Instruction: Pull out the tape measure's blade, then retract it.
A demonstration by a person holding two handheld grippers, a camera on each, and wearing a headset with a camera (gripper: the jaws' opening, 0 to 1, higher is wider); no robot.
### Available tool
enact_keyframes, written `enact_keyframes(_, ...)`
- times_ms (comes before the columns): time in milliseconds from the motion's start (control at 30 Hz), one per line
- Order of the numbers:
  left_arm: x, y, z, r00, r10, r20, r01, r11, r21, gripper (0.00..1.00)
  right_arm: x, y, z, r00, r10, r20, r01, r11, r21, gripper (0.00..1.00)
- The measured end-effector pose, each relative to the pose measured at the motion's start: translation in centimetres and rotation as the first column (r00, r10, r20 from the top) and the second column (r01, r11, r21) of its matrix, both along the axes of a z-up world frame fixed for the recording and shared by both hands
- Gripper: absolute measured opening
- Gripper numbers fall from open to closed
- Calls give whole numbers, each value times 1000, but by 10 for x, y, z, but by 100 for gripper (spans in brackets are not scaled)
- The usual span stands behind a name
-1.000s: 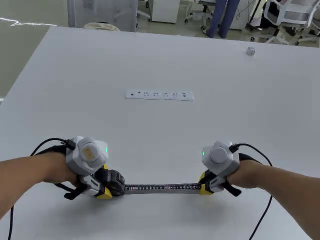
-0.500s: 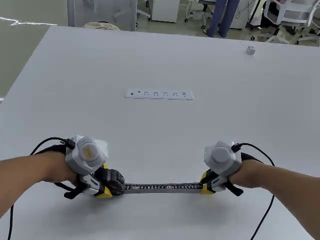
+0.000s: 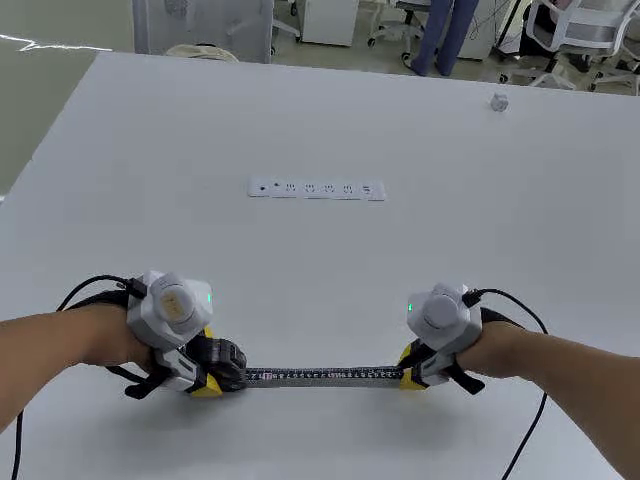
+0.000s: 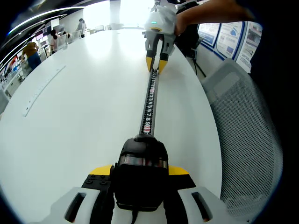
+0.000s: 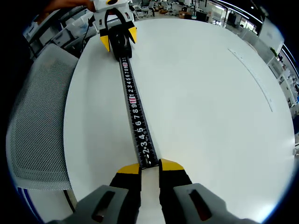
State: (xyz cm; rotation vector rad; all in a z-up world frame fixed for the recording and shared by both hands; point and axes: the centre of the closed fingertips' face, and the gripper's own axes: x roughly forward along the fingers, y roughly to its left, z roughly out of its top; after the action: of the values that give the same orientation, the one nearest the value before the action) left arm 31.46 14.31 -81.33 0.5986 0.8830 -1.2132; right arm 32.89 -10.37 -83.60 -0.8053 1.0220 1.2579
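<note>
Tape measure [image 4: 140, 172] black, boxy; flat numbered blade [image 5: 136, 116] spans smooth white table [image 3: 320, 120].

The head view looks forward and down from above the near edge of the desk [image 3: 320, 280]. The left hand-held gripper [image 3: 205, 385] and right hand-held gripper [image 3: 408, 376] sit low in it, a power strip [image 3: 317, 188] farther off. The left gripper view sits low, close behind the tape measure [image 4: 140, 163], facing along its blade [image 4: 149, 102] toward the right hand-held gripper. The right gripper view faces the opposite way along it. All three share the blade and desk top.
</note>
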Motion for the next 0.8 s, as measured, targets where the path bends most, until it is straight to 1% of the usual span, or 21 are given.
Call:
enact_keyframes(67,0,0,0,1000,-1,1,1,1000,-1,38,0,0,0,1000,7,8,-7,1000,2,13)
enact_keyframes(133,0,0,0,1000,-3,1,3,1000,0,38,0,0,1,1000,10,23,-11,1000,17,14)
enact_keyframes(200,0,0,0,1000,-4,1,4,1000,0,38,0,0,1,999,6,38,-7,999,38,14)
enact_keyframes(233,0,0,0,1000,-3,0,3,1000,-3,38,2,6,1,999,-15,46,11,997,75,15)
enact_keyframes(267,0,-1,0,1000,3,0,-3,1000,-11,38,5,-1,1,999,-12,40,10,999,49,15)
enact_keyframes(300,0,-1,0,1000,4,0,-4,1000,-13,38,6,0,0,998,-51,44,49,997,60,15)
enact_keyframes(333,1,-1,0,1000,4,0,-4,1000,-15,38,7,1,1,997,-39,67,35,997,64,16)
enact_keyframes(500,0,-1,0,1000,-7,-2,7,1000,-6,38,6,1,3,995,-46,92,41,998,57,16)
enact_keyframes(567,0,-1,0,1000,-6,-4,6,1000,-4,38,5,2,3,994,-48,94,43,997,56,19)
enact_keyframes(633,0,-1,0,1000,-6,-4,6,1000,-3,38,4,4,5,994,-56,99,50,997,65,21)
enact_keyframes(700,0,-1,-1,1000,-2,-7,2,1000,-4,39,5,6,8,991,-77,105,69,994,84,24)
enact_keyframes(800,0,0,-1,1000,7,-16,-7,1000,-2,39,6,8,14,987,-118,106,107,988,107,30)
